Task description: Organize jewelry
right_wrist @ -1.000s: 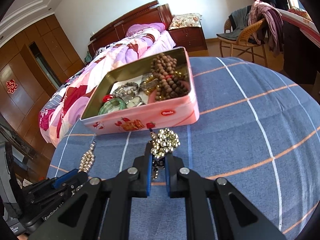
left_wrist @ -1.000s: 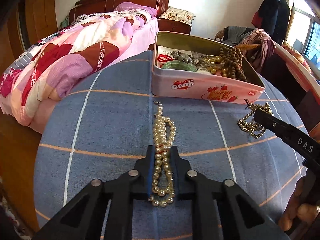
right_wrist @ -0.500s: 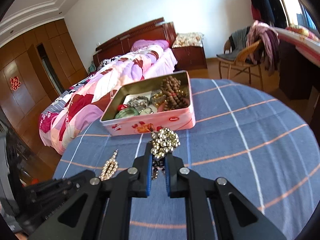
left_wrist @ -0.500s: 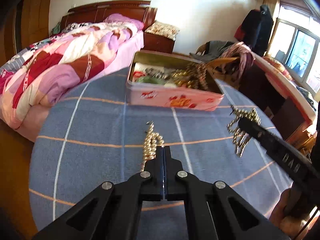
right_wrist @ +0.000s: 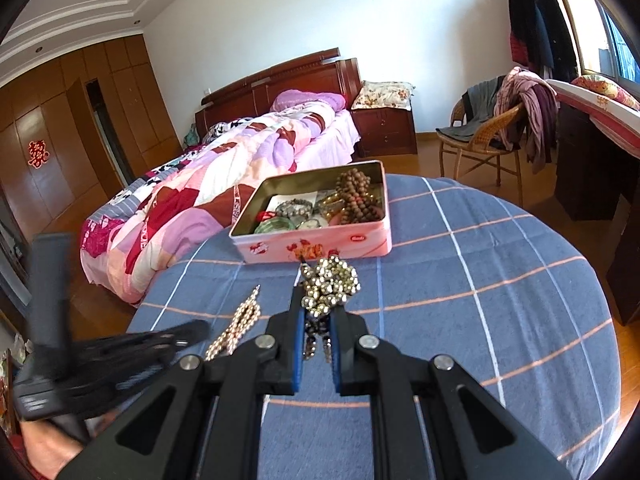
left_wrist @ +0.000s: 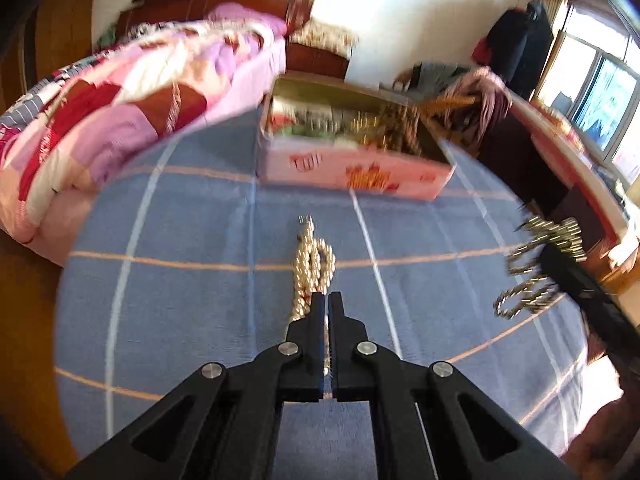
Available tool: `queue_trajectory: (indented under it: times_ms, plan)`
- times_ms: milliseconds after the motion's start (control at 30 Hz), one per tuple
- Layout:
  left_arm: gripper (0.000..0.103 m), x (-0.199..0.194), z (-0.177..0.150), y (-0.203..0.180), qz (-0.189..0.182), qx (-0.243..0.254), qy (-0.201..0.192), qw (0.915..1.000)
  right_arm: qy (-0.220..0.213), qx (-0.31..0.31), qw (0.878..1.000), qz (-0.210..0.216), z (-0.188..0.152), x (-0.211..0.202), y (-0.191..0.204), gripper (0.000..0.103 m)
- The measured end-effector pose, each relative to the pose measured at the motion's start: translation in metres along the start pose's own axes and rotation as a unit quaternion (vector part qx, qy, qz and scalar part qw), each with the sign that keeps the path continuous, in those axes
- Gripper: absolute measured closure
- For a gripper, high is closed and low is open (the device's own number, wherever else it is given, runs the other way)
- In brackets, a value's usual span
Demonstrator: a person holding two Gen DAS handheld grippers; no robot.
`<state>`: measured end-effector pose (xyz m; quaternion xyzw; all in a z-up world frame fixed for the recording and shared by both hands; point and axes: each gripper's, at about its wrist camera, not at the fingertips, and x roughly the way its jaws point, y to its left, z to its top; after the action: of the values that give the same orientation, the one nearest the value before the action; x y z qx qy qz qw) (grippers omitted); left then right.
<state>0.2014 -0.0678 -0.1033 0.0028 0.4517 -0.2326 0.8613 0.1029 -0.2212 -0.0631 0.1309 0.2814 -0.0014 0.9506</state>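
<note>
A pearl necklace point(left_wrist: 314, 264) lies stretched on the blue checked tablecloth point(left_wrist: 180, 280), its near end pinched between the jaws of my left gripper point(left_wrist: 328, 298), which is shut on it. In the right wrist view the same pearl necklace point(right_wrist: 236, 326) runs beside the left gripper point(right_wrist: 196, 328). My right gripper point(right_wrist: 318, 308) is shut on a bunched gold bead necklace point(right_wrist: 330, 286), held above the cloth in front of the pink tin point(right_wrist: 316, 246). The tin holds brown wooden beads point(right_wrist: 356, 196), a green bangle and other pieces. The left wrist view is blurred.
The round table stands beside a bed with a pink patchwork quilt point(right_wrist: 208, 184). A wicker chair draped with clothes point(right_wrist: 492, 132) and a dark desk point(right_wrist: 592, 160) stand to the right. A hand point(right_wrist: 44, 452) grips the left tool at the lower left.
My left gripper closed on the near end of the pearl necklace and rose a little. The right gripper lifted the gold bead necklace off the cloth, still in front of the tin.
</note>
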Motion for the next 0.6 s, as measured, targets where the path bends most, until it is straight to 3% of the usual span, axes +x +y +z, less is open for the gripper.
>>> queue_trajectory:
  times_ms: [100, 167, 333, 467, 600]
  plan:
    - [0.094, 0.014, -0.001, -0.005, 0.013, 0.005, 0.008, 0.9999, 0.001, -0.001, 1.0, 0.001, -0.001, -0.002, 0.0, 0.089]
    - [0.071, 0.017, -0.002, -0.008, 0.019, 0.008, 0.014, 0.9997, 0.002, -0.003, 1.0, 0.001, -0.002, -0.003, 0.0, 0.089]
    - [0.037, -0.002, 0.001, -0.006, 0.02, 0.004, -0.03, 0.9993, 0.001, 0.0, 1.0, 0.001, -0.002, -0.004, -0.001, 0.089]
    - [0.037, 0.006, 0.011, -0.002, 0.052, 0.019, -0.034, 0.9979, 0.003, 0.007, 1.0, 0.005, -0.002, -0.003, -0.003, 0.089]
    - [0.038, 0.028, 0.01, 0.0, 0.069, 0.026, 0.015, 0.9971, 0.005, 0.01, 1.0, 0.007, -0.002, -0.001, -0.006, 0.089]
